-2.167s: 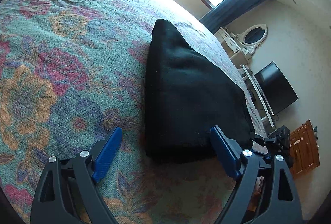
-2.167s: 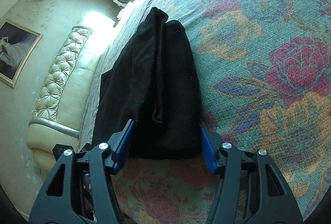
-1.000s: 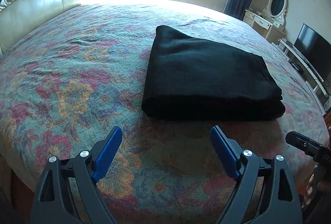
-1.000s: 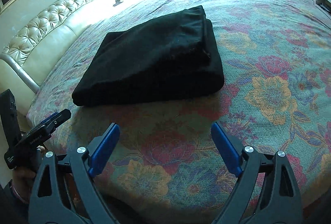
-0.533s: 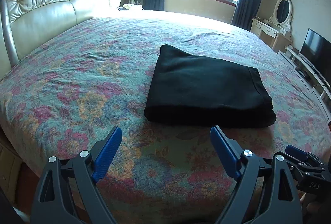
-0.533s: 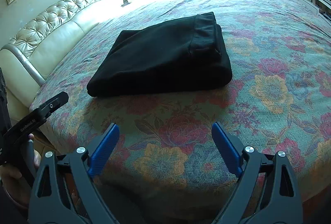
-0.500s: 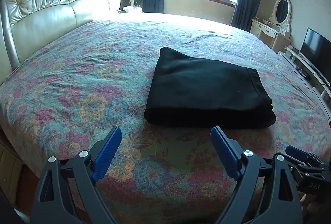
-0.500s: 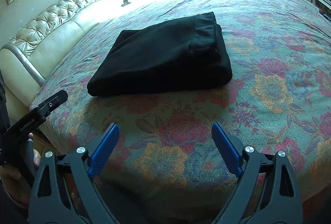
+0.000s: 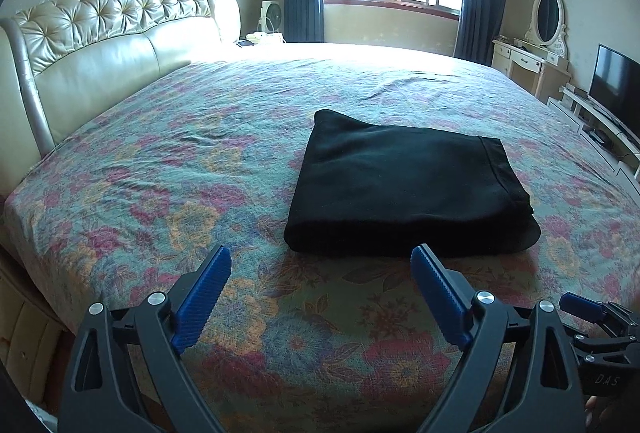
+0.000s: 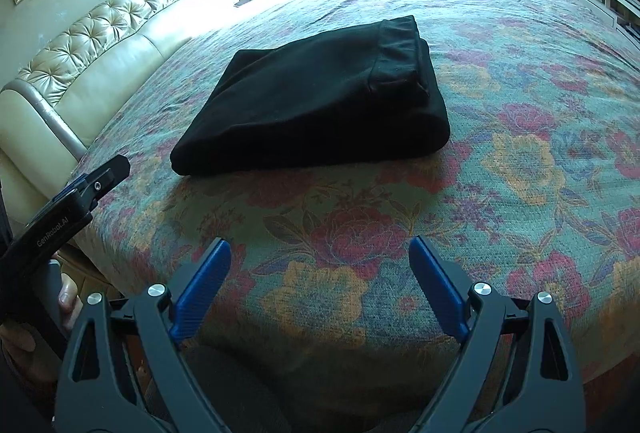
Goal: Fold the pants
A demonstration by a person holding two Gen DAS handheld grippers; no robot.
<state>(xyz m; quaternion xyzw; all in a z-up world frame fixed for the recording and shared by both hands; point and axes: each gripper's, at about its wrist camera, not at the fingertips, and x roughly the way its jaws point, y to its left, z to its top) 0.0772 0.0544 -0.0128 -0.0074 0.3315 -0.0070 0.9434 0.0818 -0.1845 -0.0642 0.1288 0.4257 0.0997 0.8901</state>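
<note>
A padded cream headboard (image 9: pixel 108 45) runs along the left side of the bed (image 9: pixel 168 169), whose cover is patterned with flowers. Right of the headboard, near the bed's middle, lie the black pants (image 9: pixel 404 189), folded into a flat rectangle. Short of the pants, over the bed's near edge, the left gripper (image 9: pixel 320 297) has its jaws wide apart with nothing between them; in the right wrist view its side reads "GenRobot.AI". Right of it, the right gripper (image 10: pixel 320 285) has its jaws spread and empty as well; its body shows "DAS". A television (image 9: pixel 616 85) stands beyond the bed's right side.
</note>
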